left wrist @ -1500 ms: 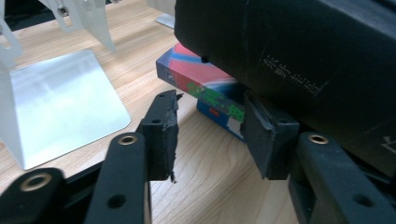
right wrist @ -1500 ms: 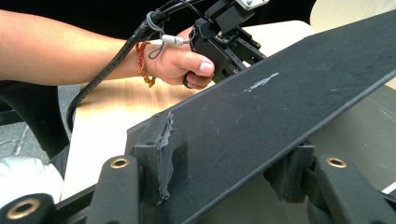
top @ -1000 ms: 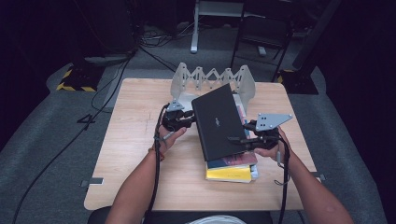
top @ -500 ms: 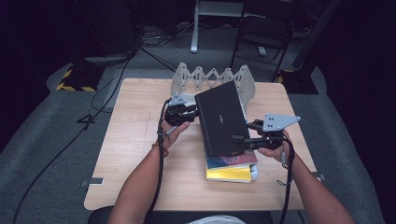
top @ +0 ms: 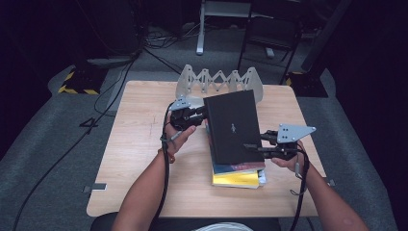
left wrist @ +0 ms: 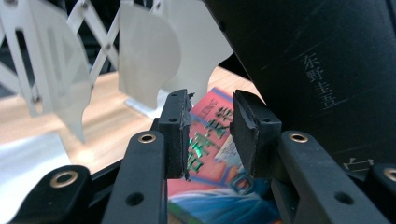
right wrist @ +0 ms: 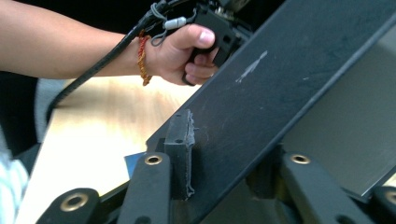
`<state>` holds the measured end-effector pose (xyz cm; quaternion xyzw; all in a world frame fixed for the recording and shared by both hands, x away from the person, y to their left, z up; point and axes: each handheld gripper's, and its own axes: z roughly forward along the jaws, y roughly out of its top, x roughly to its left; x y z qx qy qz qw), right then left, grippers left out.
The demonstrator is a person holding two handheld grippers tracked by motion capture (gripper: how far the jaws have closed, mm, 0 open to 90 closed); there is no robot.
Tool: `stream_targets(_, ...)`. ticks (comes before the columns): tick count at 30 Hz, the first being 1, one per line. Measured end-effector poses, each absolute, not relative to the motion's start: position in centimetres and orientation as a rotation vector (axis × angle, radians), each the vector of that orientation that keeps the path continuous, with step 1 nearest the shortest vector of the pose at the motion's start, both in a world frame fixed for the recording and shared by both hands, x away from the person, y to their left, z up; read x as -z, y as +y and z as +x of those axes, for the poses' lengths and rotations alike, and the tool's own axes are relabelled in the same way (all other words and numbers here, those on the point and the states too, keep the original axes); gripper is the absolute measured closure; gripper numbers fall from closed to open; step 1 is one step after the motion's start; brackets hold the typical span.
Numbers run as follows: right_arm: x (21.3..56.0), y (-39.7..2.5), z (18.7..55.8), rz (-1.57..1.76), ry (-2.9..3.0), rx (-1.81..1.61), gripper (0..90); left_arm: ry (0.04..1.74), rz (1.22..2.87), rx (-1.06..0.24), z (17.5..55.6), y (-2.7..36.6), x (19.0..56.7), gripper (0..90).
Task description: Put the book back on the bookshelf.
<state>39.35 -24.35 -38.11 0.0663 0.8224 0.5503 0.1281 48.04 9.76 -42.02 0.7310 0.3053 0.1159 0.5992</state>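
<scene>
The right gripper [top: 263, 147] is clamping the near right edge of a black book [top: 233, 125], its jaws closed across the cover, as the right gripper view is showing one pad [right wrist: 180, 140] pressed flat on the scuffed board. The left gripper [top: 198, 114] is sitting at the book's far left edge, and its jaws are standing narrowly apart with nothing between them (the left gripper view is showing a clear gap, with a pink-covered book [left wrist: 212, 140] beyond it). The black book is tilting above a short stack on the wooden table [top: 144, 159], a yellow book [top: 238, 179] lying lowest in that stack. The long axis of the black book is running from the person toward the white folding rack [top: 219, 82], which is standing just beyond its far end. That rack appears to be where the book is heading, so the move likely turns on swinging the book upright along that axis. The right hand is carrying the load; the left gripper, nearer the rack, seems placed to steady the far edge.
</scene>
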Motion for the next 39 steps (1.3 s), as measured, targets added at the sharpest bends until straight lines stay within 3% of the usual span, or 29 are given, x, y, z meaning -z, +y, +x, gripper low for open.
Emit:
stream_targets(6, 38.5, -24.7, 38.6, 0.176, 2.395, -1.606, 71.1, 0.660, 1.722, -0.287, 47.2, 9.6, 41.0, 66.5)
stream_targets(19, 40.3, -25.9, 36.7, 0.151, 2.423, -1.617, 77.9, 0.590, 1.756, -0.368, 44.7, 9.3, 38.7, 48.8)
stream_targets(24, 41.0, -26.3, 36.1, 0.140, 2.447, -1.606, 79.9, 0.535, 1.764, -0.325, 43.8, 10.1, 38.4, 35.1)
stream_targets(39, 42.3, -26.8, 35.3, 0.136, 2.494, -1.515, 83.5, 0.409, 1.875, -0.231, 39.6, 9.9, 40.0, 25.8)
